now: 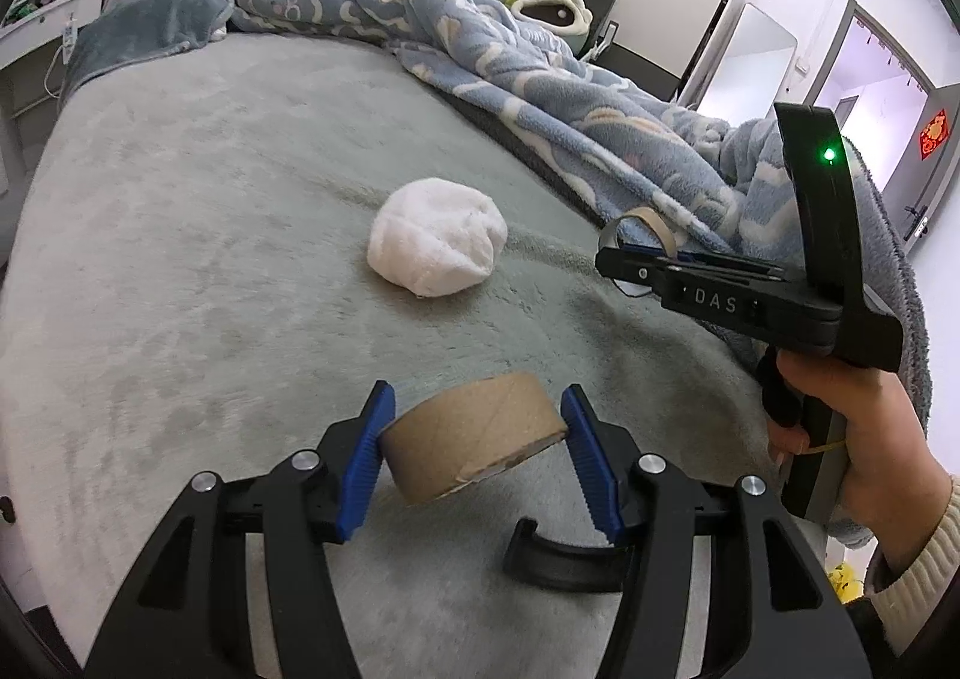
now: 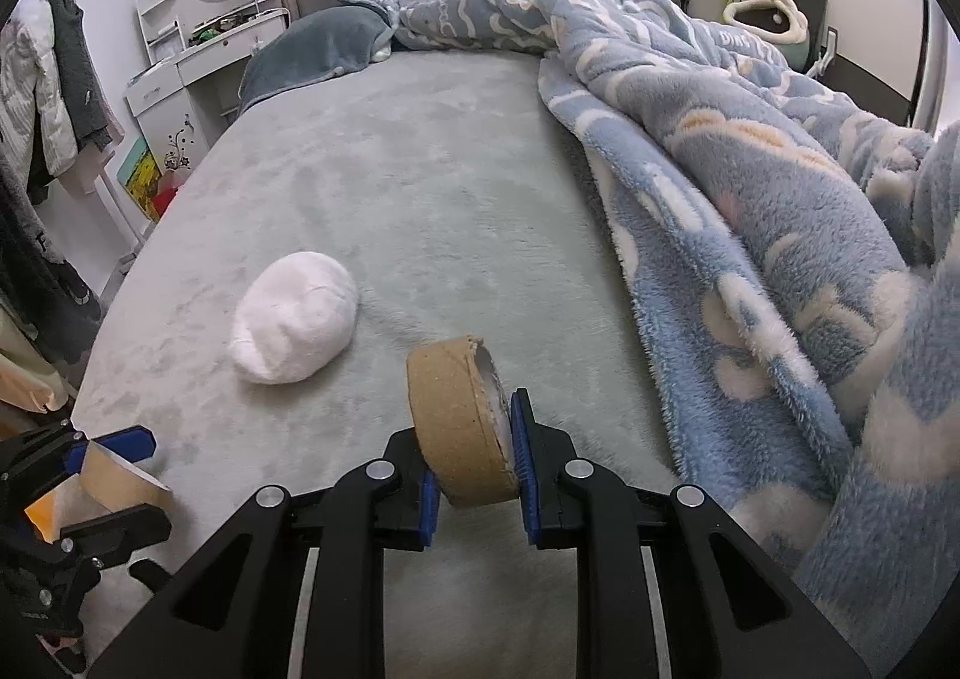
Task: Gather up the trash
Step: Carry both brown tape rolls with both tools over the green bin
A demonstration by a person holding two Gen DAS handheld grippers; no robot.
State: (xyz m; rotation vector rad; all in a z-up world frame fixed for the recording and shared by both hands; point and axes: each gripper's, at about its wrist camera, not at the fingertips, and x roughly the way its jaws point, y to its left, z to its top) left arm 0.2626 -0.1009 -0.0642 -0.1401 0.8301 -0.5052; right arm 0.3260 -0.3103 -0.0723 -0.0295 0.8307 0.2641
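Over the near end of the plush grey bedsheet (image 2: 420,187), the left gripper (image 1: 477,439) and right gripper (image 2: 474,469) each clamp a short brown cardboard tape core (image 1: 474,433) (image 2: 459,421) between ribbed blue pads, a round fluffy white bundle (image 1: 438,244) lying farther off.
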